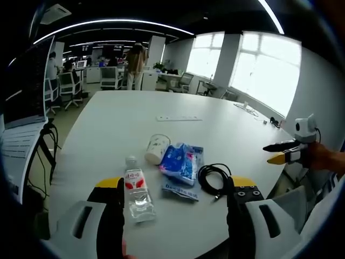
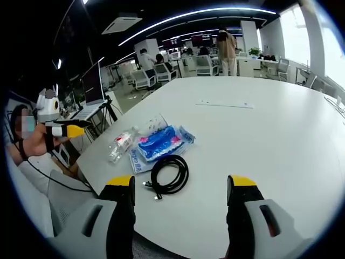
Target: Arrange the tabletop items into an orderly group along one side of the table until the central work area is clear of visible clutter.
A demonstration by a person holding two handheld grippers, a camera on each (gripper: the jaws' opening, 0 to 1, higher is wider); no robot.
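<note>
On the white table [image 1: 118, 124] lies a cluster of items. A clear water bottle [image 1: 137, 194] with a red label lies on its side, beside a tipped paper cup [image 1: 157, 148]. A blue tissue pack [image 1: 180, 162] rests on a flat blue-white packet [image 1: 180, 190], with a coiled black cable [image 1: 214, 179] to its right. My left gripper [image 1: 175, 183] hovers open just before them. My right gripper [image 2: 181, 183] is open, near the cable [image 2: 170, 174], the tissue pack [image 2: 159, 141] and the bottle [image 2: 121, 143]. Each gripper shows in the other's view: right [image 1: 285, 152], left [image 2: 73, 129].
A white power strip [image 1: 179, 118] lies further along the table. Small items and a cord [image 1: 245, 108] sit near the window-side edge. A laptop [image 1: 24, 108] stands beside the table. Office chairs [image 1: 69, 86] and standing people fill the far room.
</note>
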